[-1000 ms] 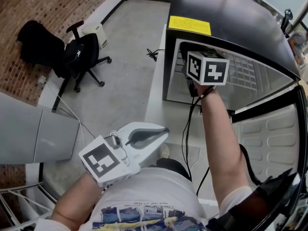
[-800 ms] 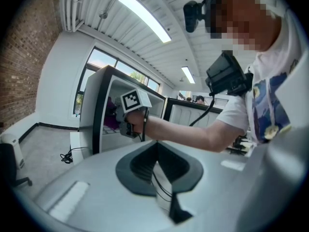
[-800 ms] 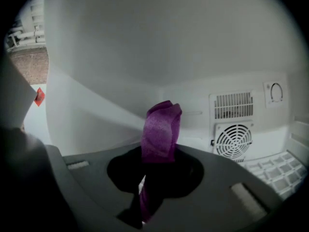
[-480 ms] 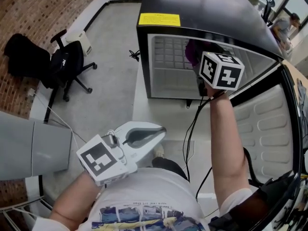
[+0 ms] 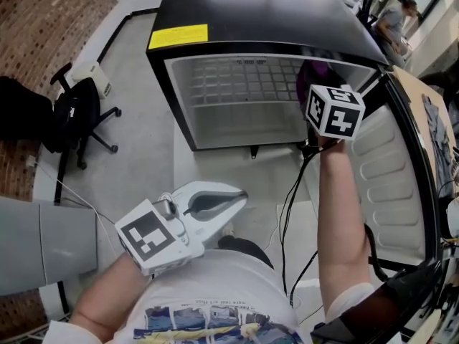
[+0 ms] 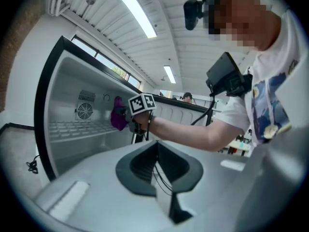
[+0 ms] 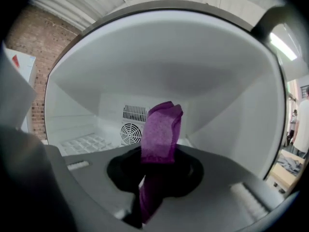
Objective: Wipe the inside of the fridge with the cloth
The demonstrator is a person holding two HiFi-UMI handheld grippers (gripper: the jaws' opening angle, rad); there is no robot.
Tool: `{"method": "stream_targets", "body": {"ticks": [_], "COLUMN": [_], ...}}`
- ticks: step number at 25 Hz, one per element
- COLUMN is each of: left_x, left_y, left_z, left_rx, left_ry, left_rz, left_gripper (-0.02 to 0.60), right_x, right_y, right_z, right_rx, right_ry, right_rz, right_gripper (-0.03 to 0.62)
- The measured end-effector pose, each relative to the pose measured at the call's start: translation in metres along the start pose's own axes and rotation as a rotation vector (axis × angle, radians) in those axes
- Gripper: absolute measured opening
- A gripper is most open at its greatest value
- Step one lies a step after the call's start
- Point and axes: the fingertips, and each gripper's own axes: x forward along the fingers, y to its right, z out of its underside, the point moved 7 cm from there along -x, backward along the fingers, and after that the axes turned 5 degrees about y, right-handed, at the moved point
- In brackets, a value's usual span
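At the open mouth of the fridge (image 5: 272, 13), toward its right side, my right tool (image 7: 153, 180) is clamped on the purple cloth (image 7: 161, 132). A folded end of the cloth stands up out of the jaws, and another end hangs down between them. From the right gripper view I look straight into the white interior. The round fan grille (image 7: 130, 134) sits low on the back wall, just left of the cloth, and a ribbed shelf (image 7: 87, 143) lies farther left. I cannot tell whether the cloth touches any wall.

From the head view, the cloth shows as a dark purple patch just beyond my right tool's marker cube (image 5: 335, 112), under the fridge's black top edge. The fridge door (image 5: 391, 170) stands swung open to the right, its moulded white lining facing me. A yellow label (image 5: 178, 36) sits on the top near the front left corner.

My left tool (image 5: 240, 194) is held low, close to my body and well apart from the fridge. Its jaws are drawn together with nothing between them. A black office chair (image 5: 79, 117) stands on the floor off to the left.
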Motion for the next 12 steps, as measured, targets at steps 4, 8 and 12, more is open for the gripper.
{"method": "stream_targets", "body": {"ticks": [4, 8, 12], "left_x": [0.01, 0.011, 0.007], "left_y": [0.0, -0.004, -0.008], "left_z": [-0.002, -0.003, -0.002], "left_rx": [0.003, -0.007, -0.014], "left_ry": [-0.01, -0.012, -0.015], "left_rz": [0.018, 0.005, -0.019], "left_gripper": [0.006, 0.006, 0.006], "right_x": [0.004, 0.012, 0.019], "right_y": [0.003, -0.004, -0.026], "right_z": [0.011, 0.025, 0.029], "right_rx": [-0.068, -0.05, -0.069], "right_ry": [-0.032, -0.065, -0.074], "right_rz": [0.013, -0.021, -0.071], "right_gripper": [0.055, 0.055, 0.055]}}
